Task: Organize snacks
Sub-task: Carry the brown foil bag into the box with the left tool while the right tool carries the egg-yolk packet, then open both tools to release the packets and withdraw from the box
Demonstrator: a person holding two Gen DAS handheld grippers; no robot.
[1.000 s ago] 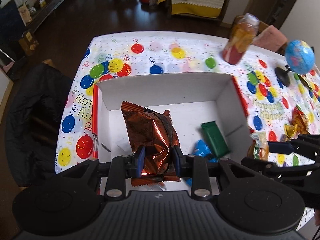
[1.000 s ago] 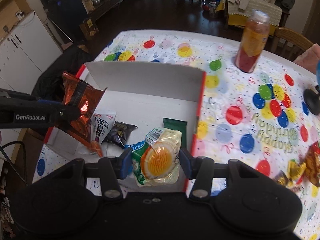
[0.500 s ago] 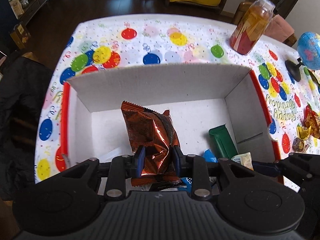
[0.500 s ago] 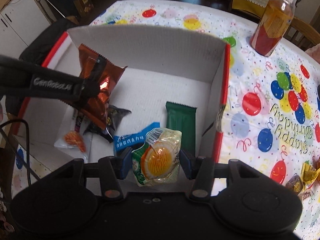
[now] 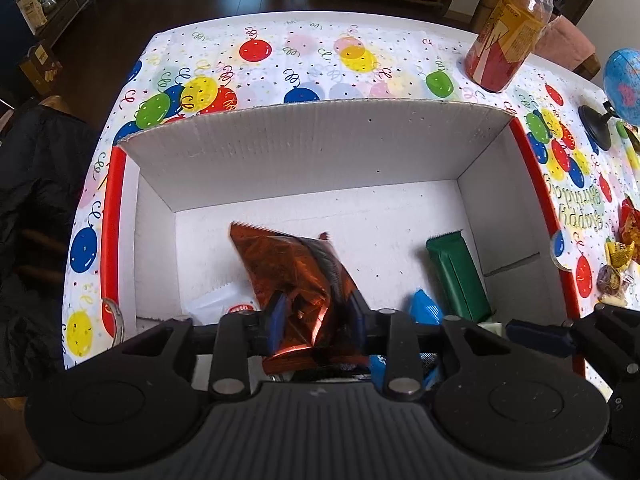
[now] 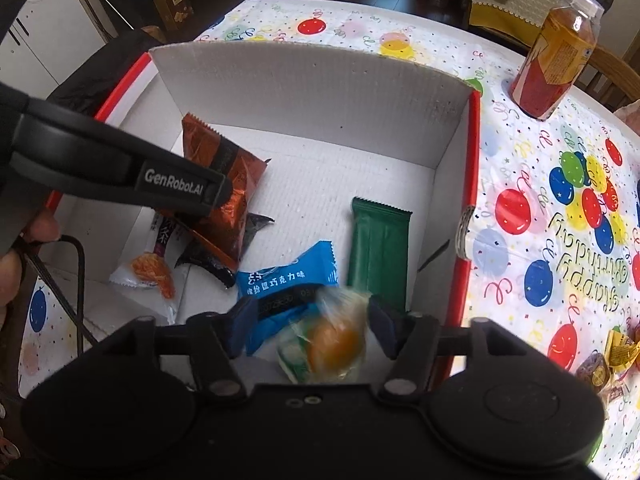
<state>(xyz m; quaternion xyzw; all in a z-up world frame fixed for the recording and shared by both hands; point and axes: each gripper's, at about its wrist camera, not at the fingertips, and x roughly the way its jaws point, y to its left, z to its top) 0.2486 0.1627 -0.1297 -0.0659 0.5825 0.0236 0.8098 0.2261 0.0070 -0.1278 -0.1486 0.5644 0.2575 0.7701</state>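
Note:
A white cardboard box [image 5: 320, 152] with red edges stands on the balloon tablecloth. My left gripper [image 5: 316, 318] is open low inside it, and the copper foil snack bag [image 5: 296, 276] is tilting and slipping between its fingers. My right gripper [image 6: 310, 326] is open above the box's near right corner. The clear packet with an orange egg-like snack [image 6: 332, 344] is blurred and dropping out between its fingers. In the box lie a green bar [image 6: 378, 248], a blue packet [image 6: 288, 280], a black packet [image 6: 224, 248] and a white packet [image 6: 148, 268]. The left gripper's finger [image 6: 120, 168] crosses the right wrist view.
An orange juice bottle [image 5: 508, 36] stands beyond the box's far right corner. A blue globe [image 5: 624, 80] stands at the right edge. Several loose wrapped candies [image 5: 618, 260] lie on the cloth right of the box. A black-draped chair [image 5: 36, 208] is at the left.
Both grippers moved forward and down into the box. Both have opened: the copper bag tilts and slips down, and the egg packet falls from the right gripper.

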